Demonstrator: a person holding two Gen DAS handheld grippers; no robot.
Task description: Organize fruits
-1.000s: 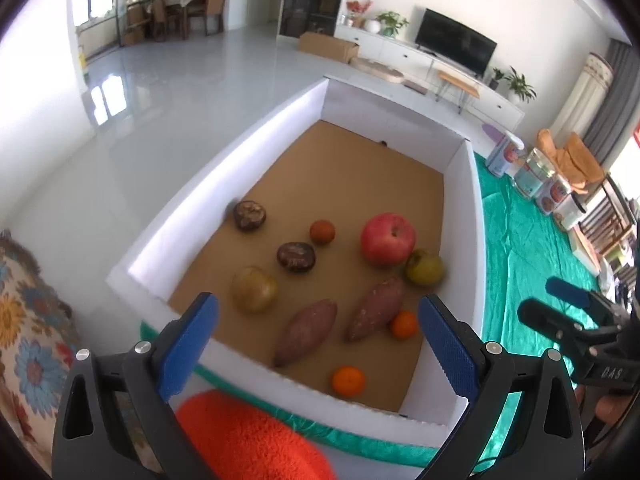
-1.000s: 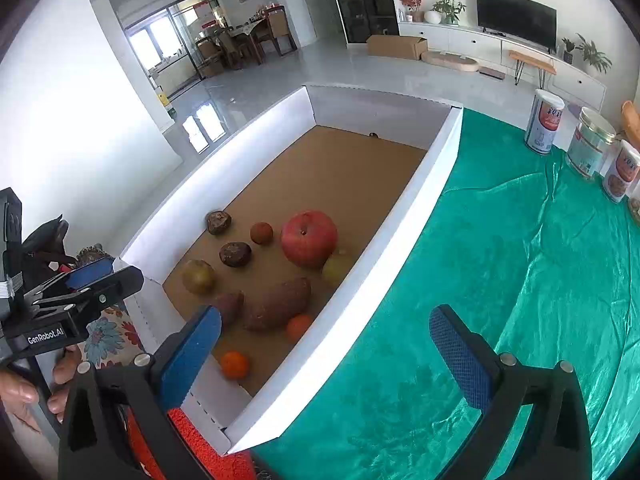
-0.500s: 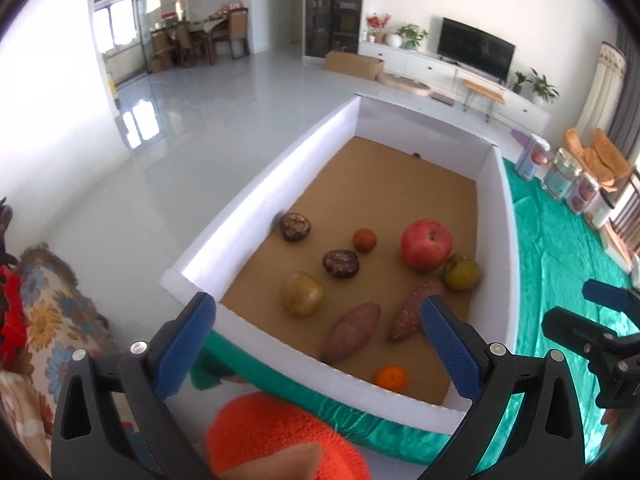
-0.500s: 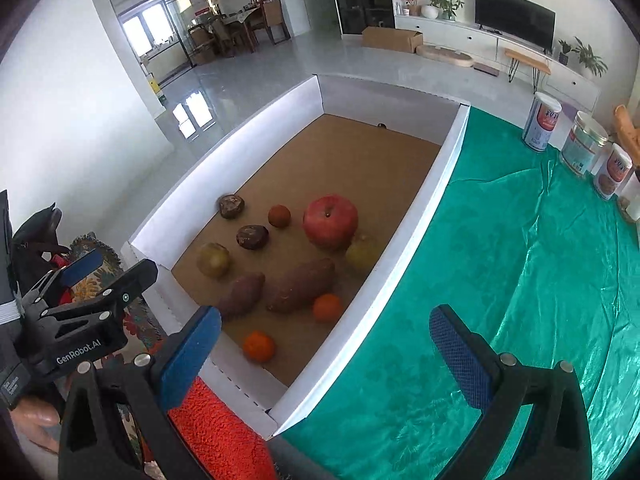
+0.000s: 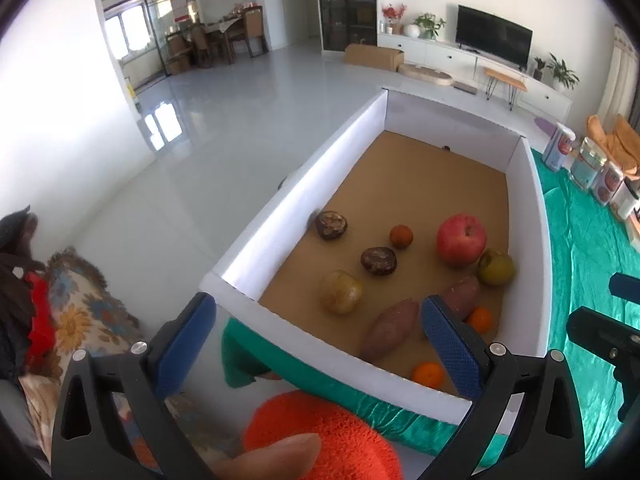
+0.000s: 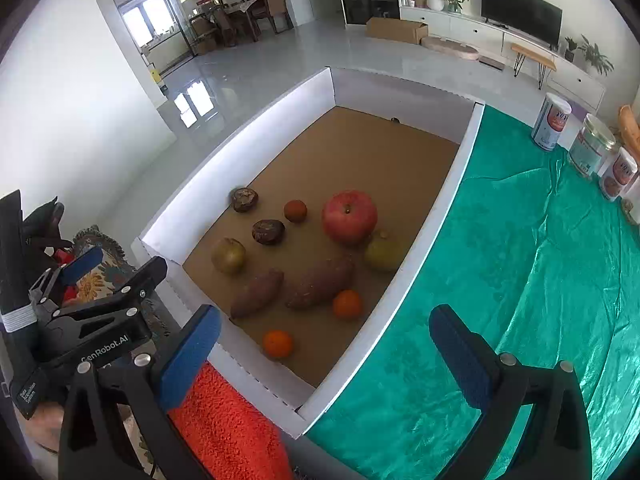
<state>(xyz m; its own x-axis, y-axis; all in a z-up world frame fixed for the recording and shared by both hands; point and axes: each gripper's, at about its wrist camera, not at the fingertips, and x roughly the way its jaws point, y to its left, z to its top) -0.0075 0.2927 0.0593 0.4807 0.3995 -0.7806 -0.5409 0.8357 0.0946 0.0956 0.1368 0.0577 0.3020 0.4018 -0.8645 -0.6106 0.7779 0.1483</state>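
A white-walled box (image 5: 304, 184) with a brown floor holds the produce: a red apple (image 5: 461, 239), two green-yellow fruits (image 5: 340, 291), two dark wrinkled fruits (image 5: 378, 260), two sweet potatoes (image 5: 390, 330) and three small oranges (image 5: 429, 374). The same box (image 6: 432, 240) and apple (image 6: 349, 216) show in the right wrist view. My left gripper (image 5: 316, 346) is open and empty, above the box's near left corner. My right gripper (image 6: 326, 352) is open and empty, above the box's near right corner.
A green cloth (image 6: 520, 300) covers the table right of the box, with several tins (image 6: 551, 122) at its far right. An orange fuzzy thing (image 5: 320, 436) lies just before the box. A patterned cushion (image 5: 76, 316) is at the left. The left gripper (image 6: 76, 304) shows beside the box.
Both grippers have drawn back and to the left, so the box sits farther right in both views. Both stay open. No fruit has moved.
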